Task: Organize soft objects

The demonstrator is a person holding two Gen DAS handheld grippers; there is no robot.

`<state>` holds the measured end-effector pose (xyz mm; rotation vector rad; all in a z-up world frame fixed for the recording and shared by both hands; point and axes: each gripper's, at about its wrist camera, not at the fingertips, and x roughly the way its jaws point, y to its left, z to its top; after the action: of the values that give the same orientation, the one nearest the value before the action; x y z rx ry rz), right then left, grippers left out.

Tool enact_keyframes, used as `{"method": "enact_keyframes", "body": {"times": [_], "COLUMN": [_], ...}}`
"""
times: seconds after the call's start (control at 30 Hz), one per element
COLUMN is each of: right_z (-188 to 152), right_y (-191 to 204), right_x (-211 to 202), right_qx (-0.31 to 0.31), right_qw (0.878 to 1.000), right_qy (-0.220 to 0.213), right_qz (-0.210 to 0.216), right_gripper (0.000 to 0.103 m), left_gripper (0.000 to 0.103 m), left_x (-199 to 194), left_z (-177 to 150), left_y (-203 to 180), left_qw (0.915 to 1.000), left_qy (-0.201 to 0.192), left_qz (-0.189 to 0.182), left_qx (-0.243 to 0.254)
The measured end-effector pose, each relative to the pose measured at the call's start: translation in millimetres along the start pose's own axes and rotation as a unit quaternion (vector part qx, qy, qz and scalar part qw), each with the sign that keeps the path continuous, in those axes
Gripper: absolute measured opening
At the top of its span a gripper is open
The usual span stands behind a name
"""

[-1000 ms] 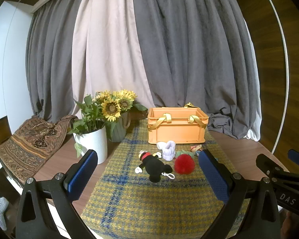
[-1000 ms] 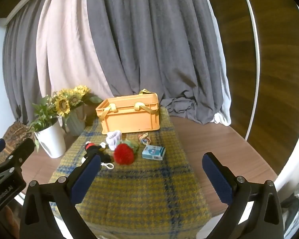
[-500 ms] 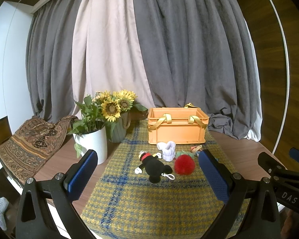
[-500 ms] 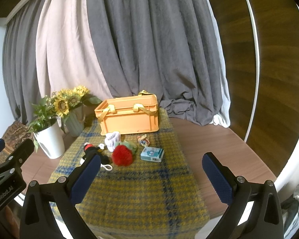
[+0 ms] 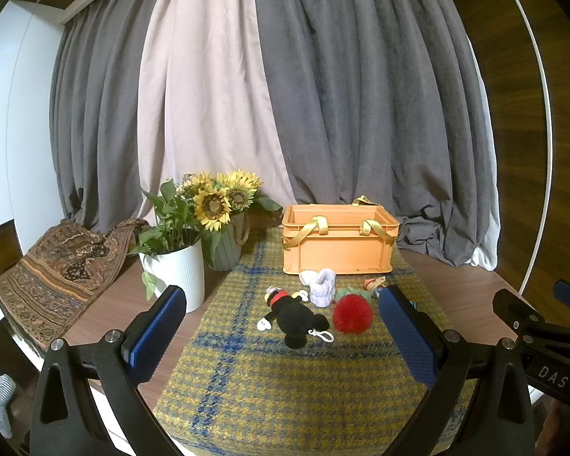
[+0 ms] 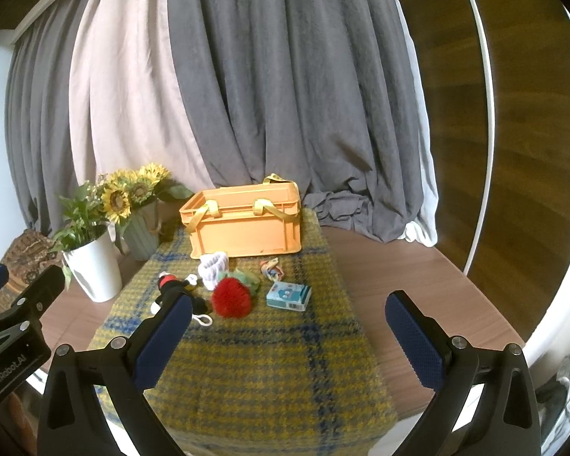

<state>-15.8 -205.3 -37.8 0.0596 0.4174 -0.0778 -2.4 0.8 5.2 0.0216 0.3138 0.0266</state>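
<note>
An orange basket (image 5: 338, 245) (image 6: 247, 228) with yellow handles stands at the far end of a yellow plaid cloth (image 5: 254, 372). In front of it lie a black mouse plush (image 5: 294, 313) (image 6: 171, 285), a red fluffy ball (image 5: 352, 313) (image 6: 231, 297), a white knitted piece (image 5: 322, 287) (image 6: 214, 266), a small colourful toy (image 6: 271, 268) and a blue packet (image 6: 288, 295). My left gripper (image 5: 281, 336) and right gripper (image 6: 285, 336) are both open and empty, held short of the toys.
A white pot with a green plant (image 5: 176, 269) and a grey vase of sunflowers (image 5: 224, 228) stand left of the cloth. A patterned fabric (image 5: 53, 269) drapes at the far left. Grey and beige curtains hang behind the wooden table (image 6: 398, 277).
Both grippers have drifted slightly; the right view has shifted so the toys sit a little closer. Nothing was grasped or moved.
</note>
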Motion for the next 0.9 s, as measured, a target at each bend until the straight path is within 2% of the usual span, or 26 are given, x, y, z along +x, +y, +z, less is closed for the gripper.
{"method": "enact_keyframes", "body": {"times": [0.9], "right_z": [0.1], "right_y": [1.3], "right_x": [0.8], "right_qx": [-0.003], "right_qw": [1.0], "right_qy": [0.0], "right_qz": [-0.002], "right_gripper": [0.103], "left_gripper": [0.103], "left_x": [0.6], "left_z": [-0.2], "left_y": [-0.9], "left_qw": [1.0], "left_qy": [0.001], "left_qz": [0.001], "left_qx": [-0.001]}}
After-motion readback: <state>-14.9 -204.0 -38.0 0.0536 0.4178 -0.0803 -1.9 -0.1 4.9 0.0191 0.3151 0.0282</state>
